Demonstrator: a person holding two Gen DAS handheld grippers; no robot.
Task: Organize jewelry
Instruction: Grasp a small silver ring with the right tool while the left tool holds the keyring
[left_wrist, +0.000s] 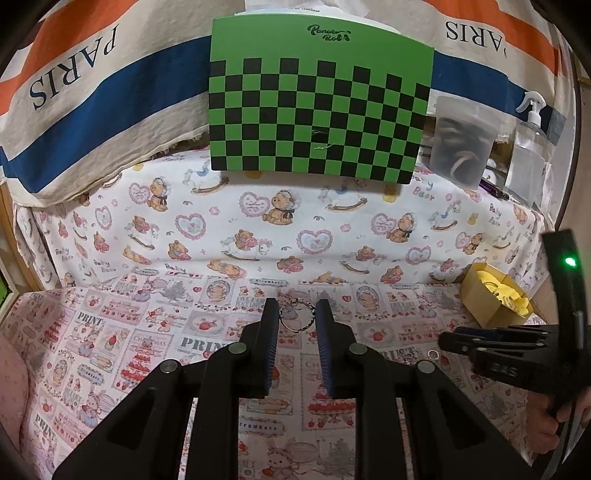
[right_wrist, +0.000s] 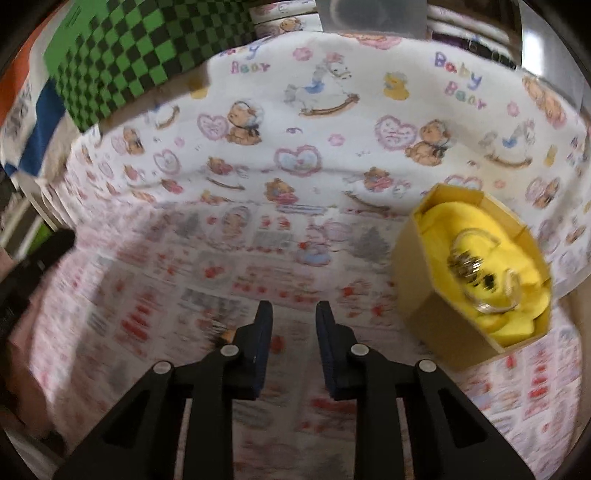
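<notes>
Some jewelry is already put in the yellow-lined box (right_wrist: 476, 273): shiny rings (right_wrist: 469, 264) are seen on its soft yellow pad. More is left out on the bench (left_wrist: 147, 332). A beaded ring (left_wrist: 297, 314) is held between the pads of the left gripper (left_wrist: 295, 321), well away from the box. A small silver ring (left_wrist: 433, 355) lies nearer the box. The right gripper (right_wrist: 293, 317) is only a little open, with nothing in it.
</notes>
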